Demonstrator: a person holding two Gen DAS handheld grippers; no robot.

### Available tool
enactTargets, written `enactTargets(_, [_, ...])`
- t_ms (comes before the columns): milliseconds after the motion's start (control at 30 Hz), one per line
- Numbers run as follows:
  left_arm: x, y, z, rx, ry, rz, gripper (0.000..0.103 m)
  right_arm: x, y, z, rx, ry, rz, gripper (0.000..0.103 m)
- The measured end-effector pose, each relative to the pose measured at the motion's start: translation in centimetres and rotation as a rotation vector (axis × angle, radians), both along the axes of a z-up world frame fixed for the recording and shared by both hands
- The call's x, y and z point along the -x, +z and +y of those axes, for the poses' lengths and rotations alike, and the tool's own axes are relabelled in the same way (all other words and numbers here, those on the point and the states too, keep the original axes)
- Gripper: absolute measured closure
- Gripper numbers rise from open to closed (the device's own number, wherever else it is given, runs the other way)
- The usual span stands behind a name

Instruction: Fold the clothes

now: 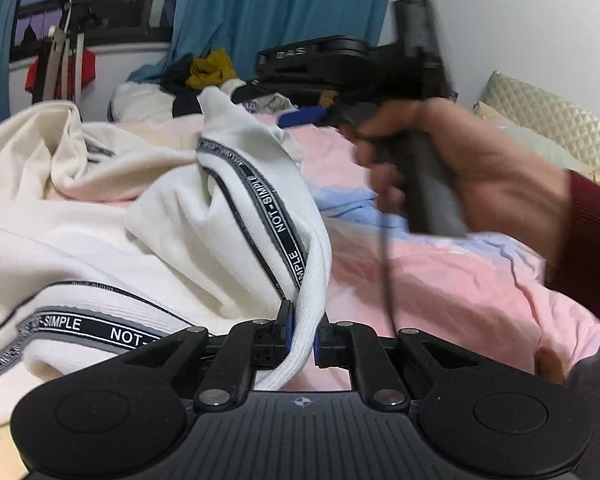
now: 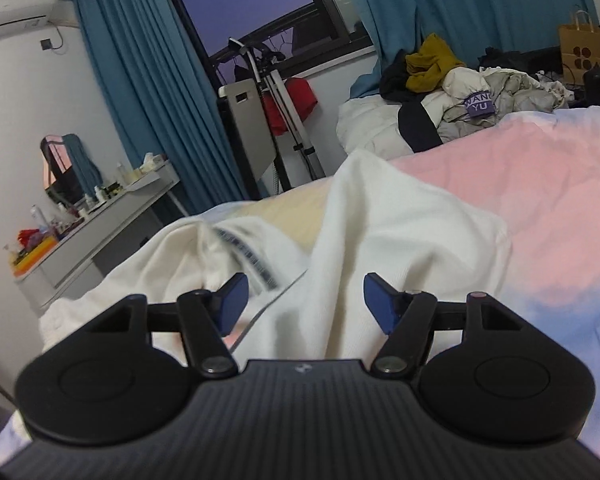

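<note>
Left gripper (image 1: 303, 336), black with blue pads, is pinching the ribbed white hem band of a cream-white sweatshirt with black-and-grey "NOT-SIMPLE" tape trim (image 1: 188, 216); the band runs straight between the two fingers and hangs out below them. Garment is bunched and partly lifted, heaped left and centre in the left wrist view, lying on a pink, pale blue and yellow bedsheet (image 1: 440, 288).

Right gripper (image 2: 302, 304), same black body and blue pads, has its fingers spread wide with nothing between them; it hovers just over a raised fold of the same sweatshirt (image 2: 380, 232), cannot tell if it touches the cloth. In the left wrist view the right gripper (image 1: 300, 117) shows blurred, gripped by a hand (image 1: 472, 176) in a dark red sleeve (image 1: 592, 240), above the bedsheet and to the right of the sweatshirt.

Further back on the bed: a pile of mixed clothes with a mustard-yellow piece on top (image 2: 432, 60), and beside it a brown paper bag with dark dots (image 2: 584, 46). Quilted cream pillow (image 1: 548, 116) at the right edge. Past the bed, a grey dressing table with bottles and a mirror (image 2: 100, 216), a metal rack with a red garment (image 2: 288, 104), teal curtains (image 2: 140, 92) and a dusk-lit window (image 2: 240, 0).
</note>
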State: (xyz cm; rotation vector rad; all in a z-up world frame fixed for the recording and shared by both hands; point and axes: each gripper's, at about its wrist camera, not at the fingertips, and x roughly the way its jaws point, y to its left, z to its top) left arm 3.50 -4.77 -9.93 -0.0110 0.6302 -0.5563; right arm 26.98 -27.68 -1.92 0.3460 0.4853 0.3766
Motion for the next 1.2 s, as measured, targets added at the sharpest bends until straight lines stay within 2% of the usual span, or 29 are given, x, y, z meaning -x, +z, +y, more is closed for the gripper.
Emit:
enactTargets(100, [-0.4, -0.3, 0.0, 0.010, -0.017, -0.017, 0.093, -3.4, -1.0, 0.0, 0.025, 0.009, 0.017, 0.051])
enactTargets(167, [-0.7, -0.6, 0.0, 0.014, -0.028, -0.021, 0.093, -4.8, -1.6, 0.4, 0.024, 0.028, 0.013, 0.065])
enactTargets(200, [-0.9, -0.9, 0.1, 0.017, -0.031, -0.016, 0.093, -5.4, -1.9, 0.6, 0.024, 0.037, 0.010, 0.068])
enactTargets(333, [-2.1, -1.4, 0.1, 0.034, -0.040, 0.007, 0.093, -7.4, -3.2, 1.5, 0.044, 0.069, 0.002, 0.093])
enactTargets(433, [-2.2, -1.4, 0.2, 0.044, -0.040, 0.004, 0.093, -7.0, -3.1, 0.9, 0.060, 0.036, -0.023, 0.095])
enactTargets(567, [-1.7, -0.4, 0.5, 0.088, -0.042, -0.043, 0.093, -5.9, -1.3, -2.0, -0.037, -0.031, -0.040, 0.096])
enactTargets(767, [-0.4, 1.9, 1.7, 0.169, -0.026, -0.138, 0.092, 1.1, 2.1, -9.2, -0.164, -0.222, -0.138, 0.096])
enactTargets(833, [-0.1, 2.4, 1.8, 0.184, -0.028, -0.152, 0.090, 3.8, 2.4, -12.3, -0.235, -0.304, -0.140, 0.096])
enactTargets(900, [0.2, 2.7, 1.7, 0.183, -0.032, -0.160, 0.089, 6.2, 2.2, -15.5, -0.331, -0.384, -0.104, 0.096])
enactTargets(933, [0.4, 2.7, 1.5, 0.177, -0.033, -0.160, 0.089, 7.3, 1.8, -16.5, -0.347, -0.420, -0.070, 0.096])
enactTargets(1033, [0.6, 2.3, 1.4, 0.148, -0.037, -0.143, 0.089, 10.5, -0.6, -19.2, -0.403, -0.523, 0.092, 0.096])
enactTargets(1200, [1.5, 1.4, 1.3, 0.096, -0.029, -0.111, 0.088, 14.6, -7.6, -22.4, -0.745, -0.615, 0.368, 0.096])
